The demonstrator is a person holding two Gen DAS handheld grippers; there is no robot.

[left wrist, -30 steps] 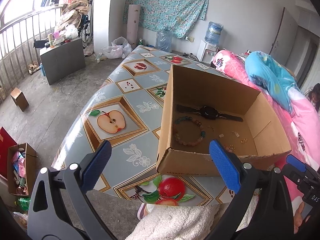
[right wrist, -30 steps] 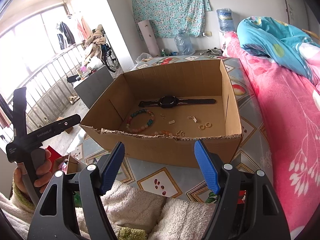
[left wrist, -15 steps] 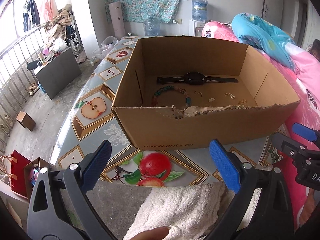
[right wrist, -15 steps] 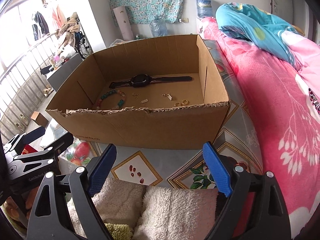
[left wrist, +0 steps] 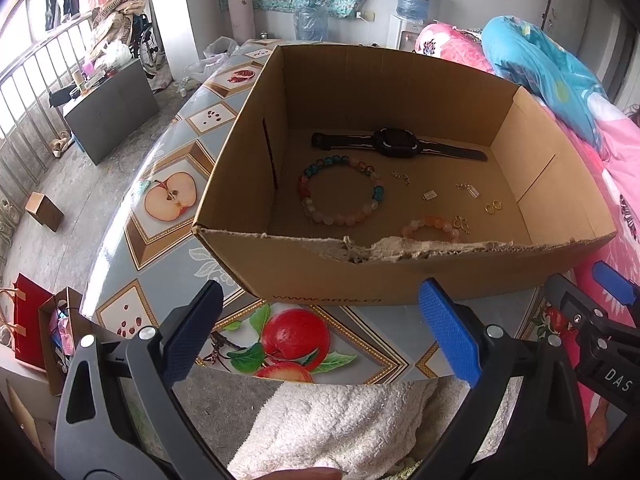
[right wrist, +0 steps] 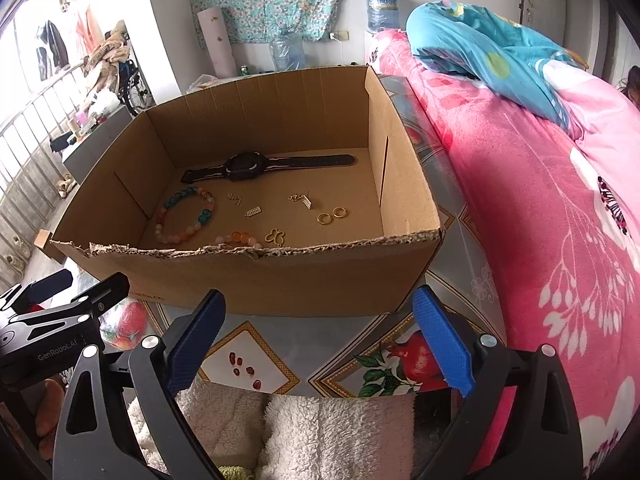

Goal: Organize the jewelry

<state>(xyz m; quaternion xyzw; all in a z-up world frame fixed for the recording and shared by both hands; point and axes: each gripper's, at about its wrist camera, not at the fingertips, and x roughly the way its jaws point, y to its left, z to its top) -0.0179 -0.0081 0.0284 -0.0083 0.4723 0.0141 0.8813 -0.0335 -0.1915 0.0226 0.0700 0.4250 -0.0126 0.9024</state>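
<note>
blue-padded right tool (right wrist: 316, 340) gapes, angled down before cardboard box (right wrist: 280, 276)

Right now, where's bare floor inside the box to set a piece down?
Inside the cardboard box: bare strip between the two gold rings and the right wall, and the near-left corner beside the multicolour bead bracelet. Crowded mid-floor: small charms, butterfly pendant, orange bead bracelet. The watch spans the back.
</note>
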